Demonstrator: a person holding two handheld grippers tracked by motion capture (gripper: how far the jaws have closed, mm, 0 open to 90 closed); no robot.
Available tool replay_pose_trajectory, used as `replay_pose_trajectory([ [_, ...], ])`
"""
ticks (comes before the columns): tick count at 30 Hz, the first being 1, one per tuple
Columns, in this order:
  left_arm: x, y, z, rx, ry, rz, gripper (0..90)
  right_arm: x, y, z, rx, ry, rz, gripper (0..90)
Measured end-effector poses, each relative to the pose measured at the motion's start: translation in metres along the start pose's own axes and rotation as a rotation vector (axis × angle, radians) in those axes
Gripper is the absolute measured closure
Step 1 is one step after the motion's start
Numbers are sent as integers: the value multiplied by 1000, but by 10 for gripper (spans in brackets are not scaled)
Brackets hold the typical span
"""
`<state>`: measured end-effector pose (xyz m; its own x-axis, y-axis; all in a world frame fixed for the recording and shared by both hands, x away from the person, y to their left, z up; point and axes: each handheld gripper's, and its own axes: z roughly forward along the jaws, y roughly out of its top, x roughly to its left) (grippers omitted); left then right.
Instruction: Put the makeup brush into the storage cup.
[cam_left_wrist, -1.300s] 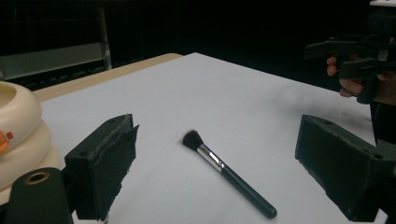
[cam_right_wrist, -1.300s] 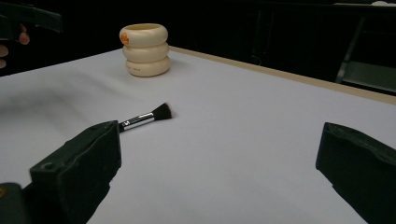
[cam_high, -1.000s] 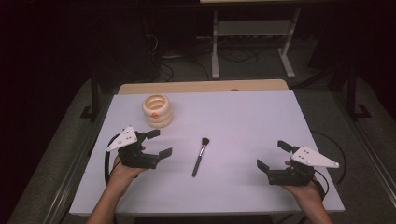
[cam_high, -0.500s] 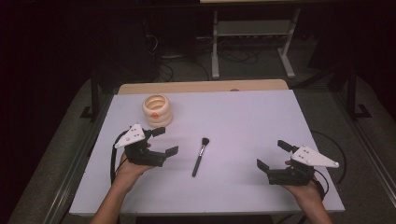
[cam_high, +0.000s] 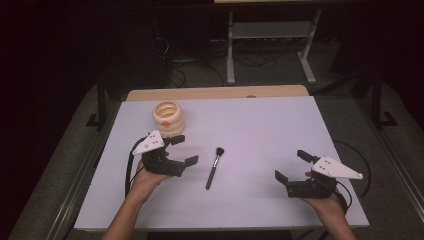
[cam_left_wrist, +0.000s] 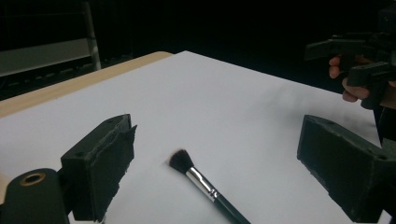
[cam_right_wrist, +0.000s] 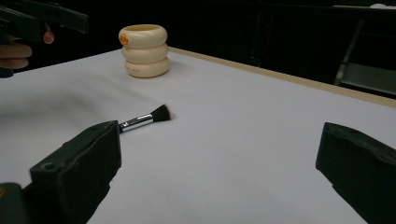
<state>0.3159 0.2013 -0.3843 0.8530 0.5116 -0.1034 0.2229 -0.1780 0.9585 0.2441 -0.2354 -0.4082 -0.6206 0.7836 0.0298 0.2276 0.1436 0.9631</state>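
On tabletop (cam_high: 280, 130), brush (cam_high: 214, 167) lies flat mid-front, bristles pointing away from person. Left tongs (cam_high: 184, 150) gape just beside it (jaws straddle it, likely lining up grasp). Right tongs (cam_high: 294, 166) open, well apart, idle. Ringed cup (cam_high: 168, 118) upright behind, probably its destination.

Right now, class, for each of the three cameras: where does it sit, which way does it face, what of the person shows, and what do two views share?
High view: above the person's side, facing forward and down on the table; both forearms, left tool and right tool show.
Left gripper view: on the left tool, looking across at the brush; the other hand shows farther off.
Right gripper view: on the right tool, facing the ringed cup.
Shared: both gripper views show the brush lying free, jaws open.
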Motion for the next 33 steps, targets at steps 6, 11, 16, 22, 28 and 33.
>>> replay_pose_trajectory([
  [6,1,0,2,2,-6,0,106,1,0,0,0,2,2,0],
  [11,4,-1,3,1,-3,-5,106,1,0,1,7,7,7,0],
  [16,5,-1,4,2,-1,-8,106,0,0,0,0,4,-1,0],
  [22,7,0,11,13,-4,-13,106,0,0,1,2,5,5,0],
  [28,7,3,18,15,-8,-16,106,0,0,1,4,3,6,0],
  [33,8,8,22,8,-4,-11,106,-1,0,2,3,2,3,0],
])
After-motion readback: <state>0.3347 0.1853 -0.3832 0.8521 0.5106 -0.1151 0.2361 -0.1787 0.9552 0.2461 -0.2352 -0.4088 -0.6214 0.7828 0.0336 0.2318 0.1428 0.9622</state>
